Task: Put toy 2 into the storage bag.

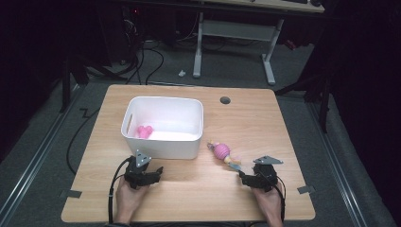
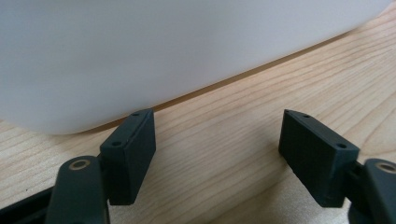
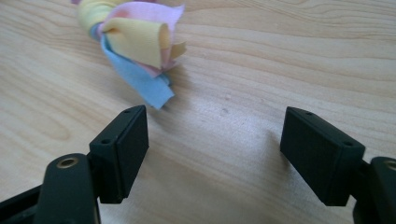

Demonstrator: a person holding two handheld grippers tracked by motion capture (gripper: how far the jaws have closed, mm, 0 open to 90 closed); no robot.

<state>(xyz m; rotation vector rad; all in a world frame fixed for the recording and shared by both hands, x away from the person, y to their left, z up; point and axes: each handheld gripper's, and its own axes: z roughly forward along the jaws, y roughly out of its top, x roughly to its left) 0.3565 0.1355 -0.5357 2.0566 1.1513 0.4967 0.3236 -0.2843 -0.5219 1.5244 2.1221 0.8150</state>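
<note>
A white plastic bin [image 1: 161,147] stands on the wooden table, with a small pink toy [image 1: 144,132] lying inside at its left. To the right of the bin lies a pink knotted toy [image 1: 222,152] with pastel fabric strips [image 3: 140,42] at its end. My left gripper [image 1: 156,171] rests on the table just in front of the bin's front wall [image 2: 163,51]. It [image 2: 217,140] is open over bare wood. My right gripper [image 1: 242,176] sits close to the strips' tips. It [image 3: 215,140] is open, with nothing between its jaws and the blue strip just past its left jaw.
The table [image 1: 198,194] has a round cable hole [image 1: 225,100] at the back right of the bin. Beyond the far edge stand a desk frame [image 1: 234,42] and cables on the floor. Tape marks sit at the front corners [image 1: 306,189].
</note>
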